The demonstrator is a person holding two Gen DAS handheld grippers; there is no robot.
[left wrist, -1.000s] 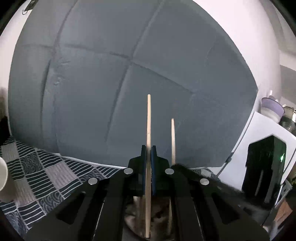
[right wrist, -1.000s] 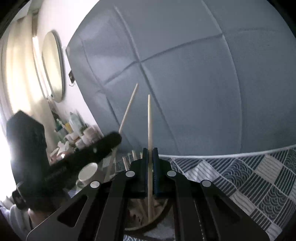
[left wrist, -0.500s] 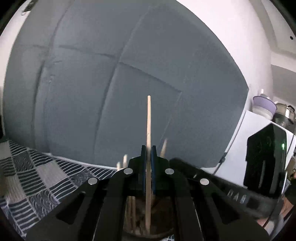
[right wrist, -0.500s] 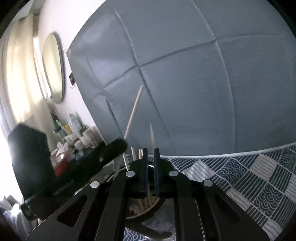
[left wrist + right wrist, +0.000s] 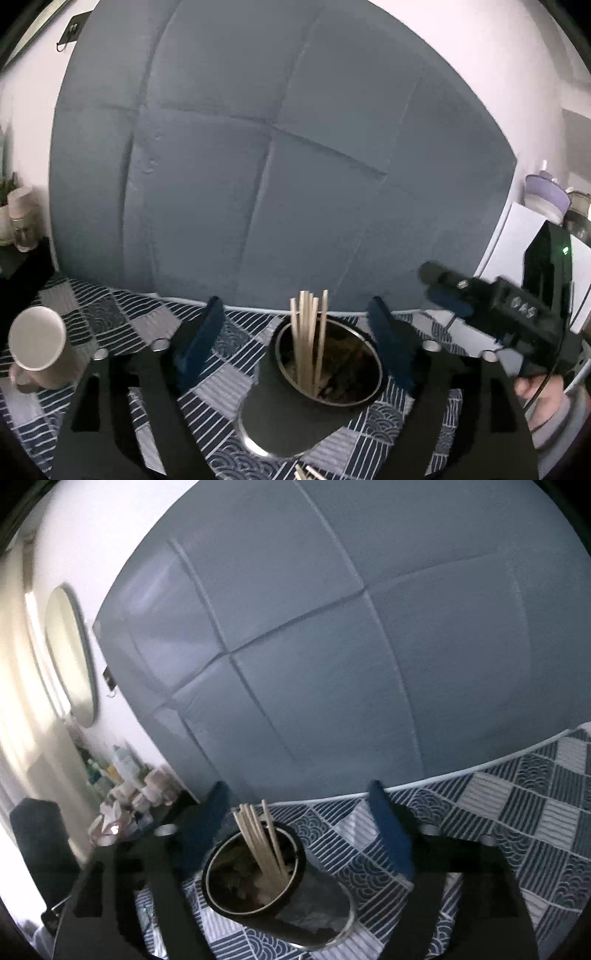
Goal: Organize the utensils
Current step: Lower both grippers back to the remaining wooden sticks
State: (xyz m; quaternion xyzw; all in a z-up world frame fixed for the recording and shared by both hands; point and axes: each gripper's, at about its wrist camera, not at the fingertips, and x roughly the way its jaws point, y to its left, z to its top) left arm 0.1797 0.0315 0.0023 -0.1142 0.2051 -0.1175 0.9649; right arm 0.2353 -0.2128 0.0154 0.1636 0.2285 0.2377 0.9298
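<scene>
Left tool (image 5: 295,343) opening, jaws spread wide, nothing gripped; right tool (image 5: 299,827) likewise opening, wide apart and empty. Between each pair of blue pads, a black round holder (image 5: 328,369) with a bundle of wooden chopsticks (image 5: 308,332) standing upright inside, tips just above the rim. Holder set on a blue-and-grey patterned bedspread (image 5: 122,317) in front of a padded grey headboard (image 5: 258,166).

Only in the left view: a pale mug (image 5: 37,347) lying on its side at far left, the right tool (image 5: 491,314) reaching in from the right with a hand (image 5: 543,391) behind it, a few more chopstick ends (image 5: 306,472) at the bottom edge, and a white cabinet with bowls on top. Only in the right view: an oval mirror (image 5: 70,653), a cluttered shelf of bottles (image 5: 129,782), and the holder's side wall (image 5: 314,912) seen tilted.

A second ago each tool clamped shut on a single upright chopstick; now both sticks released, resting in the holder with the others, and both tools drawn back slightly, holder fully in sight
</scene>
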